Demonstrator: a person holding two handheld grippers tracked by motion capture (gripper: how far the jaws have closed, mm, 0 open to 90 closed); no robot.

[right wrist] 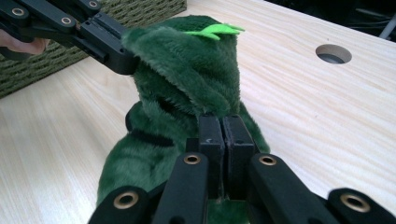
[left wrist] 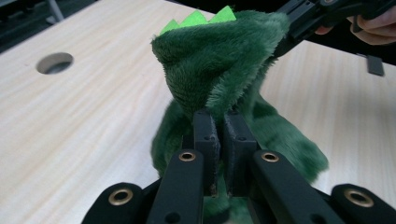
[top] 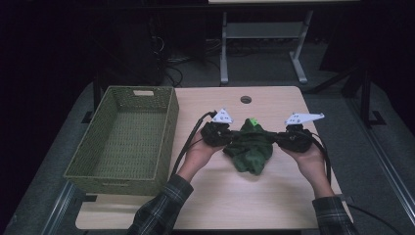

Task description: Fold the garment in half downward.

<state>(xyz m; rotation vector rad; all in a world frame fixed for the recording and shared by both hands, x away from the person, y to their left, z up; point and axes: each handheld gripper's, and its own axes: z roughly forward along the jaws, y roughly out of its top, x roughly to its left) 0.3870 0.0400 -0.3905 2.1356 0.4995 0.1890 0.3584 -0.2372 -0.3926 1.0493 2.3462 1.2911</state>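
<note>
On the light wooden table [top: 235,196], a dark green plush garment [top: 250,147] with bright green felt spikes [top: 252,121] hangs crumpled; left gripper [top: 229,134] and right gripper [top: 277,138] fingers are clenched on its fabric.

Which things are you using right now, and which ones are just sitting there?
In use:
- green plush garment, with bright green spikes, held up between both grippers
- left gripper, fingers shut on the plush
- right gripper, fingers shut on the plush

Just sitting there:
- woven basket, at the table's left side
- wooden table
- round hole in the tabletop
</note>
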